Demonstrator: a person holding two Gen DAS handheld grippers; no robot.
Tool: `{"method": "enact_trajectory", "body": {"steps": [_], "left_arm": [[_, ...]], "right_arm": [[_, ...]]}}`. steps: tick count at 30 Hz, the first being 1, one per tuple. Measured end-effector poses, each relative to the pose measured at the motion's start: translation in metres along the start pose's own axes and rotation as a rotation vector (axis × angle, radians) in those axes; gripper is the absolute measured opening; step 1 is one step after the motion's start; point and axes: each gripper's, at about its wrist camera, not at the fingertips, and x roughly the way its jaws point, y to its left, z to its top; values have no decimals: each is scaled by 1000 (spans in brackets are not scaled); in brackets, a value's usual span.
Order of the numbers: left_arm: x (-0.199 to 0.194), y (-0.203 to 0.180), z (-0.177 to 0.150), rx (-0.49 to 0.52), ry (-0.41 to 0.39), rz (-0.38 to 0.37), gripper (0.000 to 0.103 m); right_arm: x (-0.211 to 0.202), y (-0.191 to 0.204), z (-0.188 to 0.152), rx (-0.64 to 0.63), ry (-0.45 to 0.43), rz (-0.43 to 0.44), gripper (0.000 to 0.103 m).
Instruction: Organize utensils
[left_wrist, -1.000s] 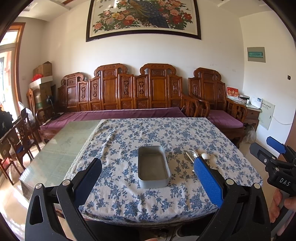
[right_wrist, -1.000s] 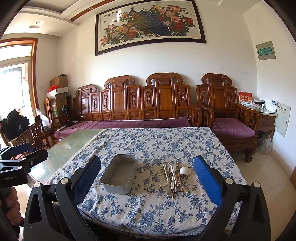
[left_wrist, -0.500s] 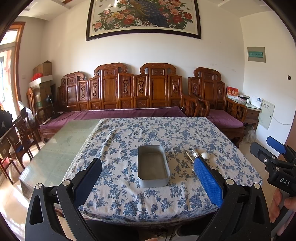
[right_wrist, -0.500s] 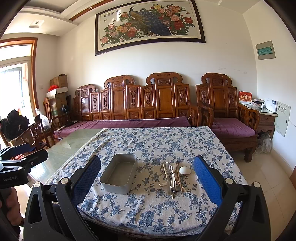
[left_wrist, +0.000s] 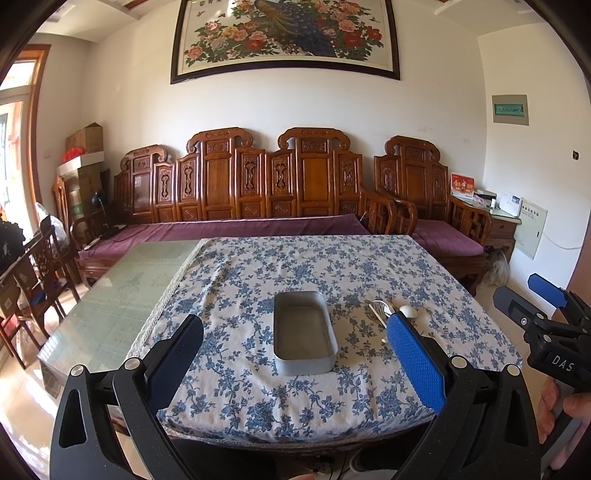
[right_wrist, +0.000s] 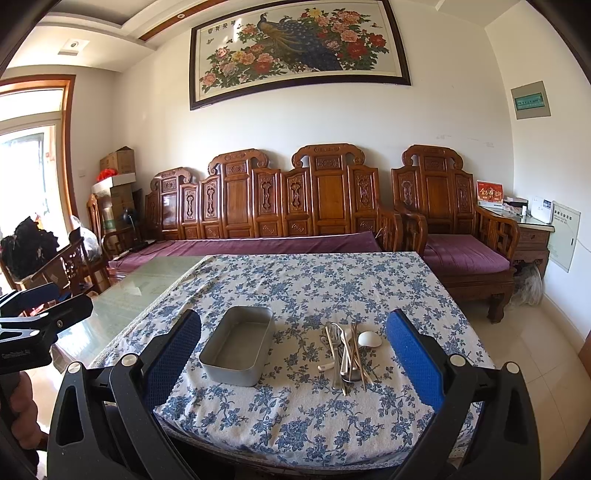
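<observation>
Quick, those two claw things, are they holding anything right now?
Left gripper: open, holding nothing.
Right gripper: open, holding nothing.

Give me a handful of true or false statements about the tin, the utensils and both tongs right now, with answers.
1. The metal tin is empty. True.
2. The utensil pile lies inside the tin. False: it lies on the tablecloth beside it.
3. The right tongs are open and hold nothing. True.
4. The left tongs grip a spoon. False: they are open and empty.
5. A white spoon lies at the pile. True.
</observation>
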Motion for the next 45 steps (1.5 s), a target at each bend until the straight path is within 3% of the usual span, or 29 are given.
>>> {"method": "enact_trajectory", "body": {"steps": [15, 27, 32, 37, 40, 45], "left_arm": [[-2, 1, 0, -1, -1, -6, 96], [50, 2, -22, 0, 120, -51, 96], [83, -2, -38, 18, 193, -62, 96], [111, -5, -48, 23, 243, -92, 96], [126, -10, -47, 29, 253, -124, 96], [156, -25, -42, 54, 272, -160, 96]], "right_arm": [[1, -1, -1, 0, 4, 0, 100], [36, -21, -19, 1, 72, -16, 100], [66, -40, -36, 15, 142, -31, 92], [97, -57, -51, 16, 196, -26, 75], [120, -69, -57, 19, 224, -25, 60], [160, -89, -61, 10, 260, -30, 49]]}}
